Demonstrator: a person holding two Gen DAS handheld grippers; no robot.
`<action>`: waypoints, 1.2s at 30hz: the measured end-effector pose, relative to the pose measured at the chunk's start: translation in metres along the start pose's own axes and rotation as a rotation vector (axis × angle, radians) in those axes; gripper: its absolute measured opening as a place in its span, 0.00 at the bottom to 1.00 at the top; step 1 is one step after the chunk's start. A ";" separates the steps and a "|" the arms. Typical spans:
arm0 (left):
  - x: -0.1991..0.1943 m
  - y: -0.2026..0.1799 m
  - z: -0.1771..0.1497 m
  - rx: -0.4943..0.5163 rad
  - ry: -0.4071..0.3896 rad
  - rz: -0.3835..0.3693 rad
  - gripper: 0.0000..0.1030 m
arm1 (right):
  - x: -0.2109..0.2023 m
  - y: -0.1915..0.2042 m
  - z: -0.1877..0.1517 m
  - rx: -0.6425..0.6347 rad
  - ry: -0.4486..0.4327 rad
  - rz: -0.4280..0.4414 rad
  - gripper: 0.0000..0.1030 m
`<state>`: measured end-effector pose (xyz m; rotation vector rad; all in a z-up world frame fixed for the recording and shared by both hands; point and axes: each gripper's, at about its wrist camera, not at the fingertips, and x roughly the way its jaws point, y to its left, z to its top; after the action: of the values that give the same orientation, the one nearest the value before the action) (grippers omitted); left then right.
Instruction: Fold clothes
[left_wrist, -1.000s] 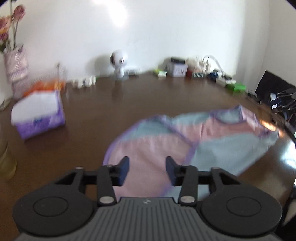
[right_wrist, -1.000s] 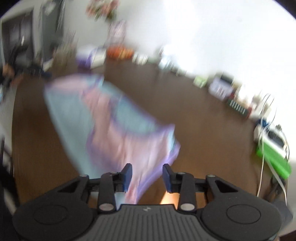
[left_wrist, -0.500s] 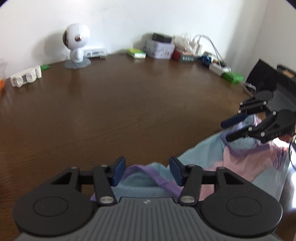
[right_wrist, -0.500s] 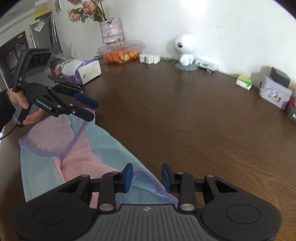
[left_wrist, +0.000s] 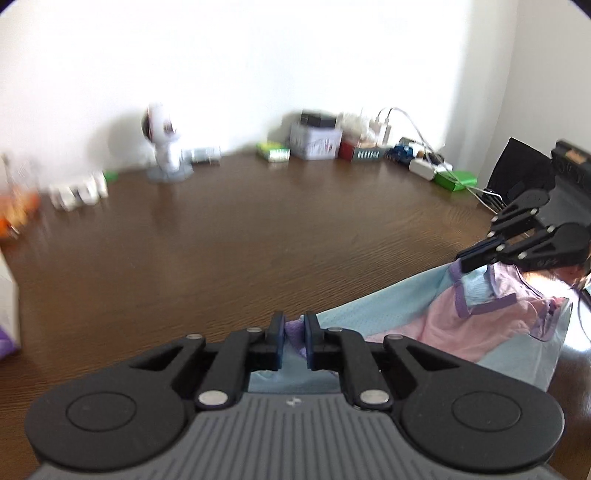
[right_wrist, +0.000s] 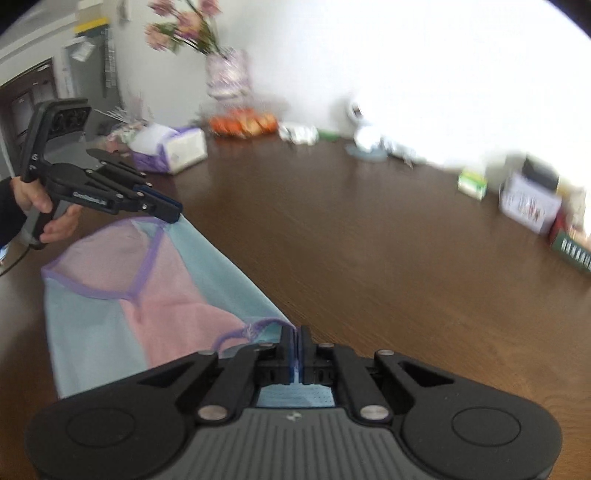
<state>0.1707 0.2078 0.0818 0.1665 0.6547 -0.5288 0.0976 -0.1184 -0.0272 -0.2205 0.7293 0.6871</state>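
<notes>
Dark wood bench (left_wrist: 258, 240), clutter along the wall. Garment (right_wrist: 177, 295) lies at the near edge. Right claw (right_wrist: 297, 345) pinches one corner; left claw (left_wrist: 294, 332) is closing on the other. Grasp step; next, probably lift both together and fold over.

A home room, brown wooden table (right_wrist: 369, 240), flower vase (right_wrist: 225, 74), tissue box (right_wrist: 177, 147), chargers and cables (left_wrist: 424, 162) by the wall
</notes>
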 end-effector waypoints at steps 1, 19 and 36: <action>-0.010 -0.011 -0.005 0.021 -0.013 0.028 0.11 | -0.011 0.006 -0.001 -0.020 -0.014 0.007 0.01; -0.066 0.002 -0.070 -0.424 -0.057 0.232 0.51 | -0.099 -0.022 -0.052 0.148 -0.026 -0.139 0.32; -0.033 -0.001 -0.069 -0.450 0.037 0.407 0.12 | -0.147 0.000 -0.142 0.291 -0.092 -0.400 0.01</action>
<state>0.1114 0.2413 0.0481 -0.1149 0.7367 0.0187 -0.0583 -0.2506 -0.0316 -0.0628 0.6633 0.2055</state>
